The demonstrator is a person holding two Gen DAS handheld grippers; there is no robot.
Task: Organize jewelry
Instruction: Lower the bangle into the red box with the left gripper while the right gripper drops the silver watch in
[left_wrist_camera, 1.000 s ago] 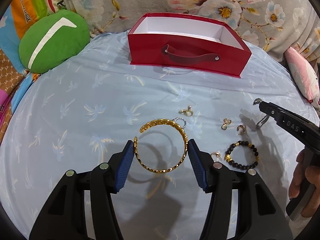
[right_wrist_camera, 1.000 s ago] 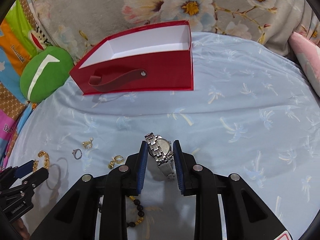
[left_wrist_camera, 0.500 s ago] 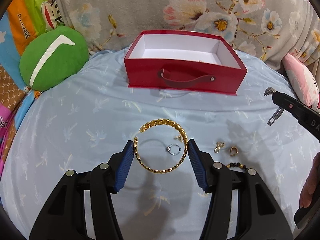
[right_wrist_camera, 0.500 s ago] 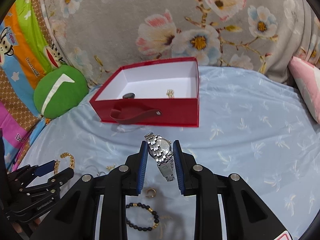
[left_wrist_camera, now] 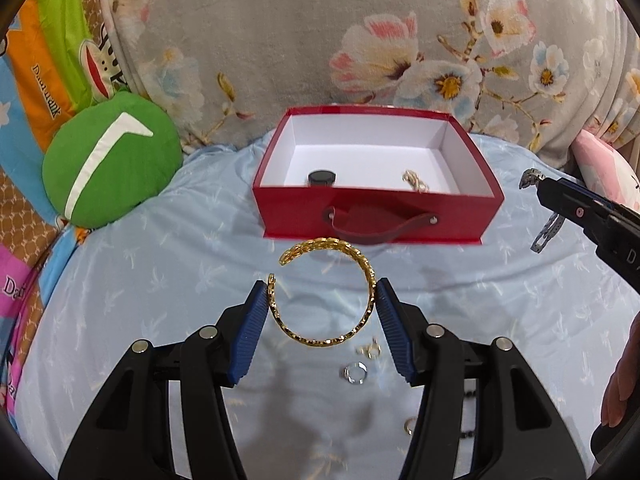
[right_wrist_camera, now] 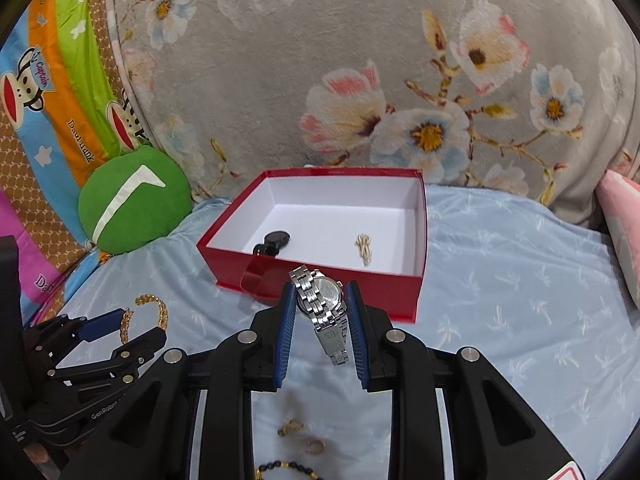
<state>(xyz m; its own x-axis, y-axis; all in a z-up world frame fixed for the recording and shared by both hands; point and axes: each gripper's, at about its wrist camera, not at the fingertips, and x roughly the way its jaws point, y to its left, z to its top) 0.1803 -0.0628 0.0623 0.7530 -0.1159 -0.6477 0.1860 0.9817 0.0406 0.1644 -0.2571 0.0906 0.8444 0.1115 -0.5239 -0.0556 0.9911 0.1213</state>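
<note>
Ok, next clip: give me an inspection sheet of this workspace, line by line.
Surface: light blue bedsheet with a palm print, soft and rumpled.
Job's things: red box open, holding a black watch and a gold chain; gold bangle and silver watch are held above the sheet.
Clutter: silver ring, small gold earrings and a beaded bracelet loose on the sheet.
Grippers: left tool shut on the gold bangle; right tool shut on the silver watch.
Cables: nothing seen.
Surroundings: green cushion, floral blanket, cartoon fabric, pink pillow.
</note>
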